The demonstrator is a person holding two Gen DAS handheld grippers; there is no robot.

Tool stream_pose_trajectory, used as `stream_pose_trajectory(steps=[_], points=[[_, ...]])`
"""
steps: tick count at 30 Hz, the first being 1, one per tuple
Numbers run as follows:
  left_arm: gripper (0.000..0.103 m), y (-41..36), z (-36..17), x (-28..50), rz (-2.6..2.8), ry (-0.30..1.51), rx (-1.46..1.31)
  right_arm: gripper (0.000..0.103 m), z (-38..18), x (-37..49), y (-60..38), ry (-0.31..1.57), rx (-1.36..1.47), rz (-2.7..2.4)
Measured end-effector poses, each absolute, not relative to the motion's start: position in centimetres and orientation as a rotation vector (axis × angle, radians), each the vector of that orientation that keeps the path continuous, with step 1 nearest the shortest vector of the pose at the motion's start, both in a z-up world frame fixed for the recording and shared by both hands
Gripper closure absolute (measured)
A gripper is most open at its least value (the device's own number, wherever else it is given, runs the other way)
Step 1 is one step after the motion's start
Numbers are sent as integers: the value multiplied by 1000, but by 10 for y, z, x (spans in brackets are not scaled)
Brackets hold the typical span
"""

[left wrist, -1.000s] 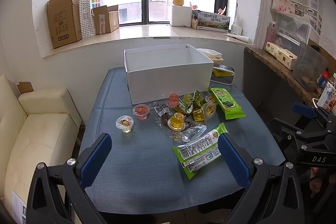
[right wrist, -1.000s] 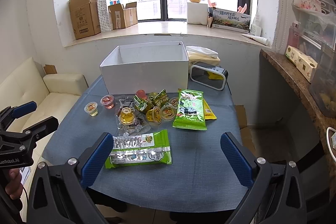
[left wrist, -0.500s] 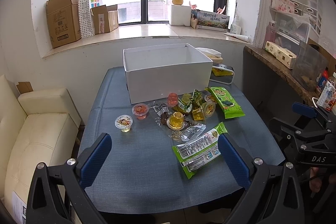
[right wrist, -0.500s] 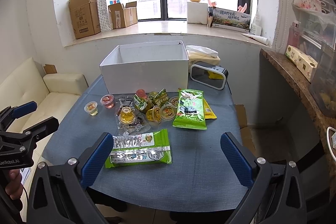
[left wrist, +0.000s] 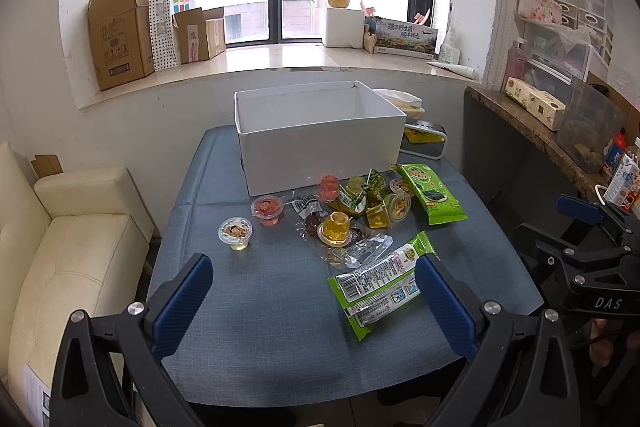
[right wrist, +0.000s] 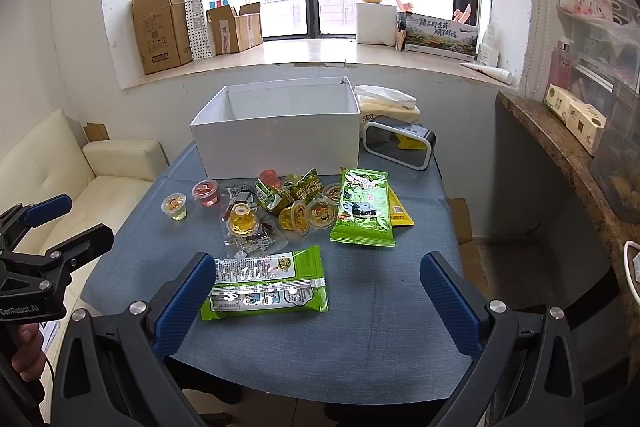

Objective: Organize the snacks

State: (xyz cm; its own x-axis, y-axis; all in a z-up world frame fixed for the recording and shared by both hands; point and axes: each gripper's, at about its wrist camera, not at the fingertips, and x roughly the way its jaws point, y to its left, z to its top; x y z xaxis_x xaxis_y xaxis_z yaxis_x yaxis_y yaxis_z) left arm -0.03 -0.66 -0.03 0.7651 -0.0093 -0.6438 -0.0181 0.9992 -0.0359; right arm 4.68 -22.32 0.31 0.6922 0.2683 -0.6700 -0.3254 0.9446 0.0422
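Note:
A white open box (left wrist: 320, 135) (right wrist: 280, 139) stands at the far side of the blue table (left wrist: 260, 307) (right wrist: 380, 307). In front of it lie several jelly cups (left wrist: 236, 233) (right wrist: 175, 205), small green packets (right wrist: 308, 187) and two green snack bags: one flat near the front (left wrist: 378, 285) (right wrist: 266, 285), one further back on the right (left wrist: 430, 193) (right wrist: 364, 207). My left gripper (left wrist: 314, 301) hovers open over the near table edge, holding nothing. My right gripper (right wrist: 316, 301) is open too, the near bag just beyond its left finger.
A small black speaker (right wrist: 400, 145) and a tissue pack (right wrist: 386, 99) sit right of the box. A cream sofa (left wrist: 60, 247) stands left of the table, a stone counter (right wrist: 560, 155) on the right. Cardboard boxes (left wrist: 120, 35) line the windowsill.
Both grippers have crept very slightly, staying open; the snacks and box have not moved.

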Motion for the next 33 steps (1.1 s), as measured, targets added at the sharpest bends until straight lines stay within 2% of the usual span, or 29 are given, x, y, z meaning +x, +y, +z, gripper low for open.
stream_pose_trajectory(steps=[33], points=[[0,-8,-4,1,-17,707,-51,0,1,48,-224,744,-64,343]])
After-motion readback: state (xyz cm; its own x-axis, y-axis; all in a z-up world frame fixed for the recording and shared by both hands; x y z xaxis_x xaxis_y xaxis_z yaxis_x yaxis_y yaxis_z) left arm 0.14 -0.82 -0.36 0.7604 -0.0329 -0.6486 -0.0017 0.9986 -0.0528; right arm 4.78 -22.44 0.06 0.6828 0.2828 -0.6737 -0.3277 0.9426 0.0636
